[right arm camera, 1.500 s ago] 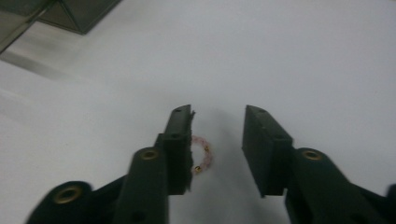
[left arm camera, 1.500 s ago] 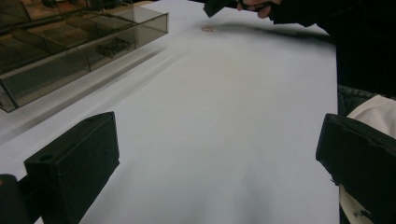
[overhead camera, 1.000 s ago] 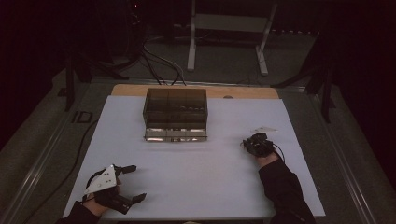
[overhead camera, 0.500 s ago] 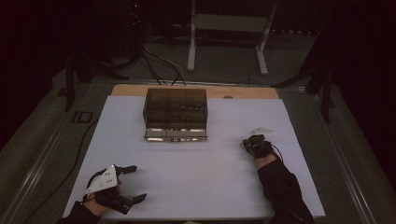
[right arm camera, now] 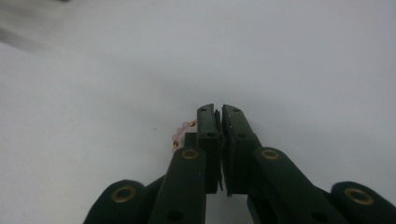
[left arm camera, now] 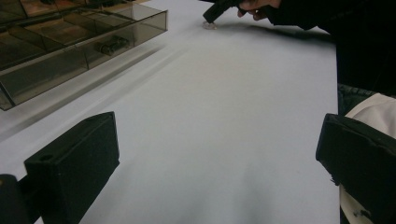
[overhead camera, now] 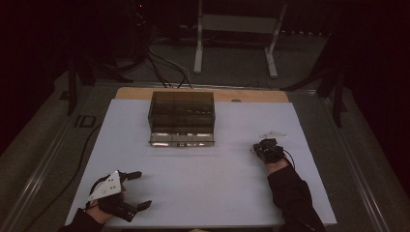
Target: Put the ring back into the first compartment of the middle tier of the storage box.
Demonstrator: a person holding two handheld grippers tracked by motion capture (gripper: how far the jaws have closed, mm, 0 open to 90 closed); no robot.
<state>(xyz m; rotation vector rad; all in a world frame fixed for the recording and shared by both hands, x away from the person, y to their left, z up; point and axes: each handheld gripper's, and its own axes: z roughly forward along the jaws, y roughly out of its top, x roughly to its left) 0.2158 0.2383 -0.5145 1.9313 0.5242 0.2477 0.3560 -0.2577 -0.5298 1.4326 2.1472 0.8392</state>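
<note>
Pinching the beads [right arm camera: 181,133] in my right gripper [right arm camera: 218,109], jaws clenched; I should lift slowly, left gripper [overhead camera: 137,189] released.

The high view looks forward and down from above the person's side, taking in the whole white surface [overhead camera: 203,183]. The left gripper view sits low, facing across it toward the smoky transparent compartment box [left arm camera: 70,46], shared with the high view [overhead camera: 182,118]. The right gripper view hangs close over the bare white sheet.

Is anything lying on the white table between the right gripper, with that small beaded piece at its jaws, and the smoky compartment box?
Nothing visible does: between the right gripper and the compartment box lies bare table.
</note>
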